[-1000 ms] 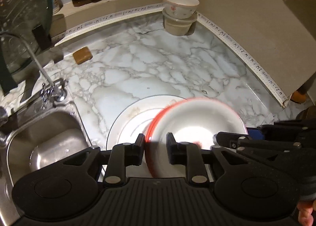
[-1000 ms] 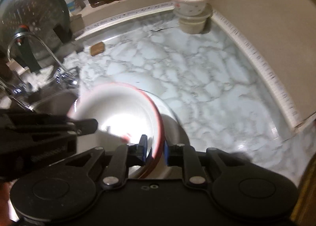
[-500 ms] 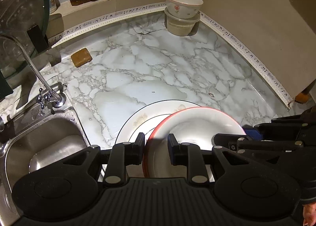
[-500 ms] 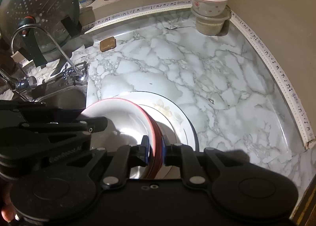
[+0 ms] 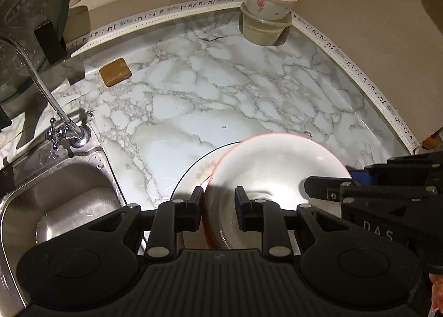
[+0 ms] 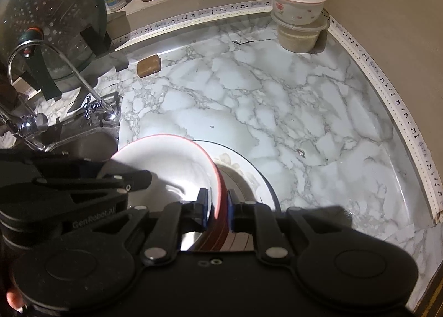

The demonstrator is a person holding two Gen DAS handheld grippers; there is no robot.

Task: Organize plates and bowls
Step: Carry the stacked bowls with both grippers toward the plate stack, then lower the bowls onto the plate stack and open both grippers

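Left wrist view showed the left gripper (image 5: 216, 202) clamped on the near left rim of a red-rimmed bowl (image 5: 277, 167), which sat over a white plate (image 5: 193, 176) on the marble counter (image 5: 221, 95). Right wrist view showed the right gripper (image 6: 217, 205) straddling the bowl's right rim, its jaws just having eased wider yet seemingly touching the wall. At the far right corner, a small flowered bowl (image 6: 296, 3) stood on a lidded tub (image 6: 300, 36). A sink (image 5: 69, 200) lay left.
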